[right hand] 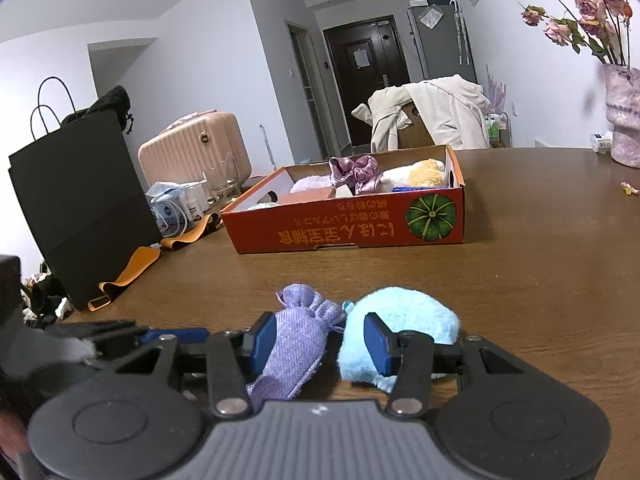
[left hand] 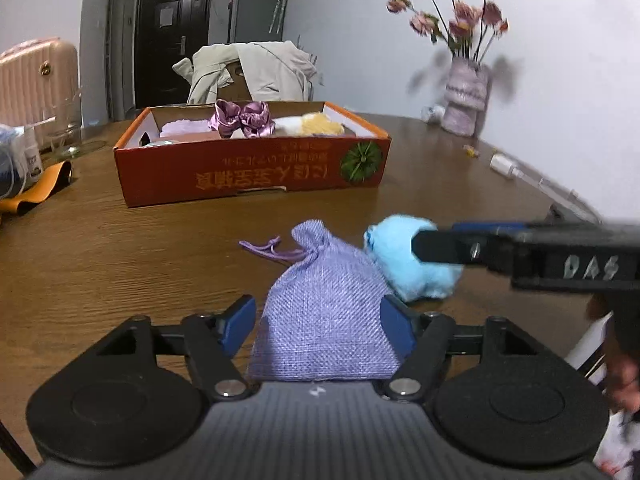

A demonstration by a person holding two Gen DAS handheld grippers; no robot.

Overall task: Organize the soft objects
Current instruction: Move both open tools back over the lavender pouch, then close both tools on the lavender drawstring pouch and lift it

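Between the 2 blue pads of the left tongs [left hand: 318, 322] lies a purple cloth bag [left hand: 324, 308], flat on the brown table [left hand: 120, 264]. The pads stand apart, 1 on each side of the bag. The left pad is clear of the cloth. The right pad is close against it, and whether it touches is hard to tell. So the left tongs are open and grip nothing. They tilt down at the table.

Just right of the bag sits a fluffy blue ball [left hand: 412, 260], touching the bag's side. The right tongs [left hand: 438, 245] come in from the right, lying nearly flat, with 1 dark finger across the ball.

From the right tongs' [right hand: 320, 340] own camera, the jaws are partly open. The purple bag [right hand: 296, 340] sits against the left pad. The blue ball [right hand: 404, 320] bulges behind and around the right pad. I cannot tell if the pads press on either thing. These tongs tilt down too.

Far ahead of both tongs is an orange box [left hand: 256, 172] with soft things inside. A bit of a hand [left hand: 624, 380] shows at the right edge, blurry.
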